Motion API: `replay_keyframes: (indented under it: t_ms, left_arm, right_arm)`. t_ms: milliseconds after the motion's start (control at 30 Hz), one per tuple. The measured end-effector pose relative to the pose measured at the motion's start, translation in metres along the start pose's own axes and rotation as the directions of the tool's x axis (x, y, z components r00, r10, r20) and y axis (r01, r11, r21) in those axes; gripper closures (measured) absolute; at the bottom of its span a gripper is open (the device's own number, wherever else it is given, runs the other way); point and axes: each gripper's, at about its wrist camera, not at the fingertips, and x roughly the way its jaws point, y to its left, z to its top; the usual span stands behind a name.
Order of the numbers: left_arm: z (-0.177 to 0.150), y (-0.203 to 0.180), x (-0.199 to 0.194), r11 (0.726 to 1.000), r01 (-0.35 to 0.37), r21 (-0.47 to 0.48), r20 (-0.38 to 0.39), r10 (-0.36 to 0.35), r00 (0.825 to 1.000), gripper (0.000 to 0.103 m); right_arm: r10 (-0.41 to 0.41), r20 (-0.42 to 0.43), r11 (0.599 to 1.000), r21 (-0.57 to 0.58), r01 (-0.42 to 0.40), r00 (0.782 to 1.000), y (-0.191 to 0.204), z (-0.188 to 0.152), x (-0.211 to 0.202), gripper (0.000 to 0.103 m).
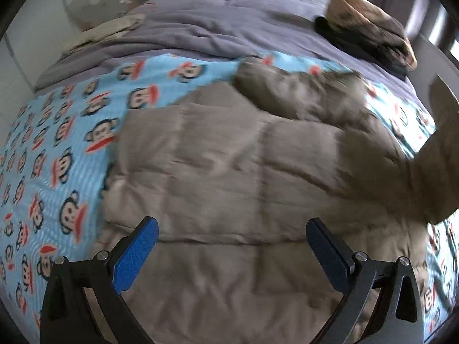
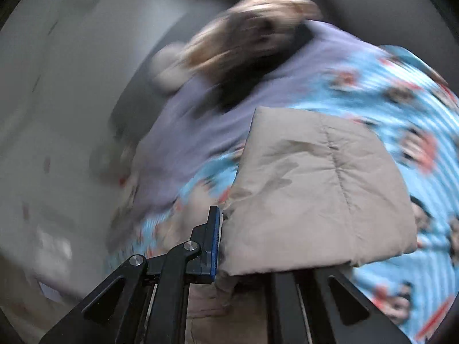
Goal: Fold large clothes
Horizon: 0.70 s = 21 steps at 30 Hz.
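Observation:
A beige quilted jacket lies spread on the bed, its darker hood bunched at the far end. My left gripper hovers over the jacket's near part, open, with nothing between its blue pads. At the right edge the jacket's sleeve rises off the bed. In the right wrist view that sleeve hangs as a flat quilted panel from my right gripper, which is shut on its edge. One blue-padded finger shows; the cloth hides the other.
Under the jacket lies a blue blanket with monkey faces, over a purple duvet. A stack of folded clothes sits at the bed's far right and a pale garment at the far left. A fan stands beyond the bed.

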Motion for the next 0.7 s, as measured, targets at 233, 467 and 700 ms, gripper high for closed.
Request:
replay_keyframes:
  t_ms: [233,467,700]
  left_arm:
    - [-0.003,0.055,0.011,0.989,-0.026,-0.143,-0.002,0.026,1.000,0.000]
    - [-0.003,0.068,0.025,0.991,-0.008,-0.131,-0.002,0.007,1.000,0.000]
    - [0.007,0.057,0.032,0.991,0.045,-0.123,0.006,-0.044,0.999,0.000]
  right_arm:
    - [-0.105,-0.243,0.925,-0.379,0.005,0.964,0.128,-0.088,0.132,0.092]
    - [-0.233,-0.385,0.929,-0.361,0.086,0.893,0.100,-0.138,0.182,0.091]
    - [-0.147,-0.355,0.986,-0.128,0.108,0.923,0.068,-0.118,0.134,0.032]
